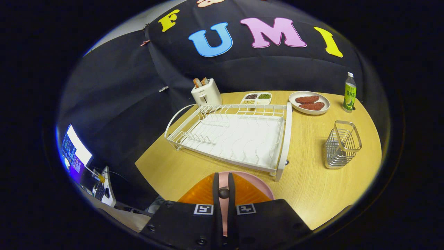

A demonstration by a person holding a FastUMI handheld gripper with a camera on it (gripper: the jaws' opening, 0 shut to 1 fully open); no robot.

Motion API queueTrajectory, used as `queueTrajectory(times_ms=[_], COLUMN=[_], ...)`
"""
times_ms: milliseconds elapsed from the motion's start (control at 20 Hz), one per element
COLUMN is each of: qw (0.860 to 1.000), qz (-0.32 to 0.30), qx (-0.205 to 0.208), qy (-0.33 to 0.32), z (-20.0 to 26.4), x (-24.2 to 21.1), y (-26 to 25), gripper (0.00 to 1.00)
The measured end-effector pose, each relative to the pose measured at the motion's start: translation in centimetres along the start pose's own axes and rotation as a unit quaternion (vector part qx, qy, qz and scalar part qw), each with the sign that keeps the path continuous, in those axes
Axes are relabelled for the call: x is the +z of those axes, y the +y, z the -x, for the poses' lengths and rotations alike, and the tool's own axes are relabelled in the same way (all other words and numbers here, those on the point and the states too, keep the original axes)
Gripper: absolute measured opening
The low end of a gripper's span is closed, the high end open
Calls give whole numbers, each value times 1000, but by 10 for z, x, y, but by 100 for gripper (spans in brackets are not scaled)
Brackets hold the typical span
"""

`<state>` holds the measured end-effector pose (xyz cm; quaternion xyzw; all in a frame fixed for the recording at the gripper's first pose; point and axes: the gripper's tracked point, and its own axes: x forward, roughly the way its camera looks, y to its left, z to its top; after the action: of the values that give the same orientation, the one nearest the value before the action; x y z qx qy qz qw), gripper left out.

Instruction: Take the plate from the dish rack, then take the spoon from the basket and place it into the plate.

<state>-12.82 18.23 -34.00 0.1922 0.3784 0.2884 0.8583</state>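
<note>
Gripper view. The tongs (224, 189) are drawn nearly together, with a narrow gap between the two fingers; a thin thing with a small dark round knob (224, 192) sits in that gap, probably the spoon's handle, though the view is too poor to be sure. Directly under and just ahead of the fingers lies the pink plate (258, 184), resting on the wooden counter (312, 187), near the front corner of the dish rack (232, 137). The rack is white wire, its slots bare. To its right, well apart, stands the wire basket (341, 144), upright. Beyond the rack: a white toaster (206, 93) with two slices of bread showing, a small word on its front too small to read; a white divided tray (257, 98) of grains; a white plate with two reddish pieces of food (309, 102); a green-labelled bottle (349, 93) with a white cap, label print not legible. A lit monitor (74, 152) sits off the counter's left side.
</note>
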Motion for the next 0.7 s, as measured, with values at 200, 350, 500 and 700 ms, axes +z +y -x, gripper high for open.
queueTrajectory(times_ms=[200, 350, 500, 700], qw=[999, 996, 992, 987], qz=[7, 10, 30, 49], qx=[20, 23, 4, -33], qy=[34, 81, 121, 149], z=[4, 3, -2, -5], x=[-20, -49, -75, -91], y=[-3, -12, -25, -44], gripper=[9, 12, 16, 44])
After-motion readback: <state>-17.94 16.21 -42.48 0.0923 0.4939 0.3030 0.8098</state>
